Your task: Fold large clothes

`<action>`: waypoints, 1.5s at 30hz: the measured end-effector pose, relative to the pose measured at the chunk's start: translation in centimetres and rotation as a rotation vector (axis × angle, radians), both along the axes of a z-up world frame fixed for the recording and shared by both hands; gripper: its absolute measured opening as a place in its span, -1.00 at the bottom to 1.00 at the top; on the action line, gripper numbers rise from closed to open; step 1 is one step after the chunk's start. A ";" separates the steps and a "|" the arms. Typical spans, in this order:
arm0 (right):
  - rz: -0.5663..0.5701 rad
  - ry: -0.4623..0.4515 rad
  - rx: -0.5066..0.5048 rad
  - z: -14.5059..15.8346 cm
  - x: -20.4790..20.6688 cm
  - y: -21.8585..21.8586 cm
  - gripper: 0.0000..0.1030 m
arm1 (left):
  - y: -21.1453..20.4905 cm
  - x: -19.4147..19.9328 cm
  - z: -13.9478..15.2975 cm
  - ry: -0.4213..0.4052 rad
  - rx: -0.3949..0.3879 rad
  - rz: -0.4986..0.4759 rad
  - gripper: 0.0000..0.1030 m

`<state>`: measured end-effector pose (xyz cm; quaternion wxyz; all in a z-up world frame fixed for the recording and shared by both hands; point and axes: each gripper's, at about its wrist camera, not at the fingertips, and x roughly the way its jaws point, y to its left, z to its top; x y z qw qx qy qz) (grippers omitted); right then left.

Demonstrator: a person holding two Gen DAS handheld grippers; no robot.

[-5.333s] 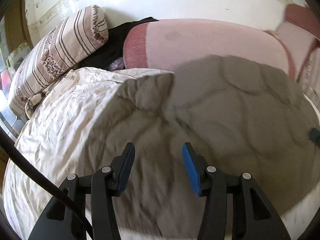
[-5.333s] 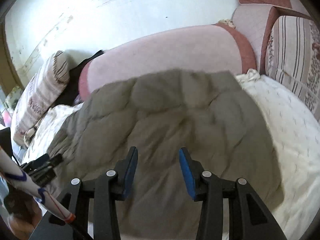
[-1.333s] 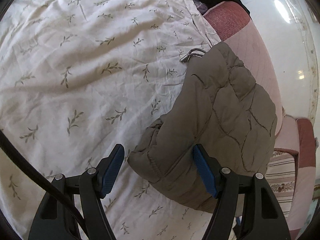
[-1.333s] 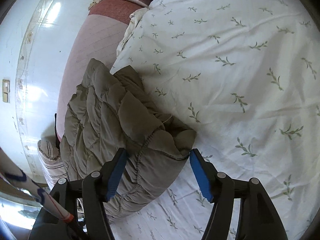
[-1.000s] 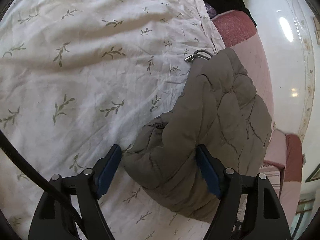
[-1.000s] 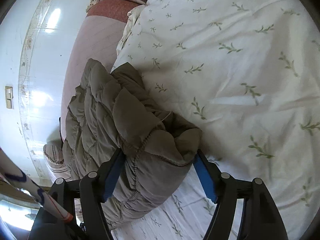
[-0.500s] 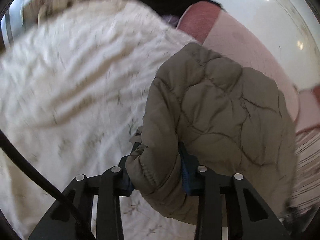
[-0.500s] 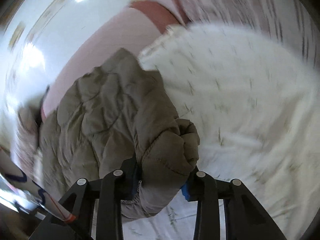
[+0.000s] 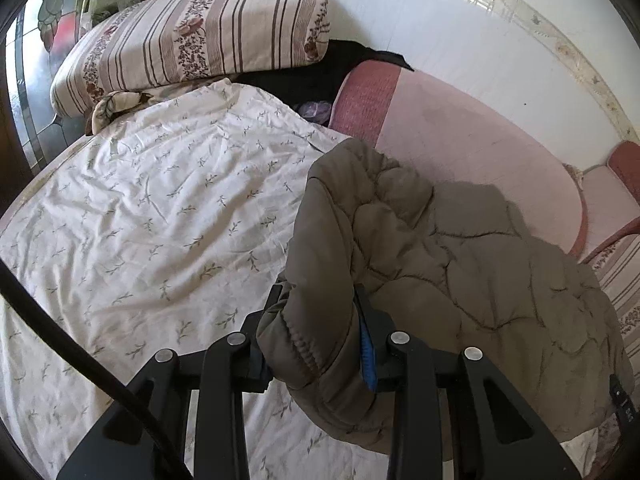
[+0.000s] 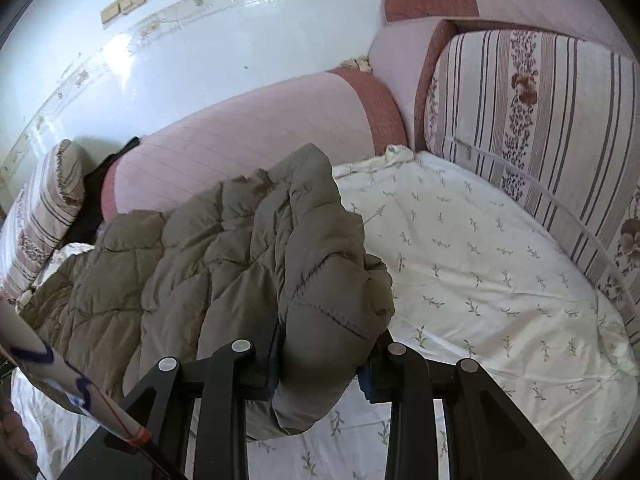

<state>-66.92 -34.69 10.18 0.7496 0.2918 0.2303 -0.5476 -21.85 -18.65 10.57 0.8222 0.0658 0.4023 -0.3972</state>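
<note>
A grey-brown quilted jacket point(image 9: 460, 272) lies bunched on the white leaf-print bedsheet point(image 9: 160, 220), its far side against a pink bolster point(image 9: 460, 140). My left gripper point(image 9: 318, 308) has one thick padded corner between its blue pads, and its jaws are still closing on it. In the right wrist view the jacket point(image 10: 200, 264) trails off to the left, and my right gripper point(image 10: 326, 344) clamps another puffy corner, jaws also closing. Both corners are lifted off the sheet point(image 10: 480, 280), and the fabric hides the pads.
A striped floral pillow point(image 9: 192, 32) lies at the far left and another point(image 10: 540, 112) along the right side. A black garment point(image 9: 320, 68) sits behind the bolster point(image 10: 248, 136). White tiled wall point(image 10: 200, 40) stands behind. A black cable point(image 9: 60, 340) crosses the lower left.
Both grippers closed on the jacket's corners, which earlier lay between wide jaws. Both have since risen and rolled, so the wall and pillows have come into view.
</note>
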 end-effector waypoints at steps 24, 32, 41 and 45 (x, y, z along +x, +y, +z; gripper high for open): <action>-0.077 -0.156 0.262 -4.7 -6.6 8.6 -0.29 | 11.7 -3.5 -4.4 0.123 0.118 0.085 -0.12; -0.220 -0.499 0.564 -10.0 -12.7 7.2 0.28 | 13.5 0.0 -7.5 0.290 0.148 0.169 0.44; -0.480 -0.491 0.462 -8.1 -17.8 8.7 0.38 | 16.7 2.9 -6.4 0.296 0.065 0.379 0.42; -0.358 -0.404 0.300 -4.9 -15.3 8.4 0.28 | 15.7 0.4 -3.7 0.087 0.049 0.381 0.42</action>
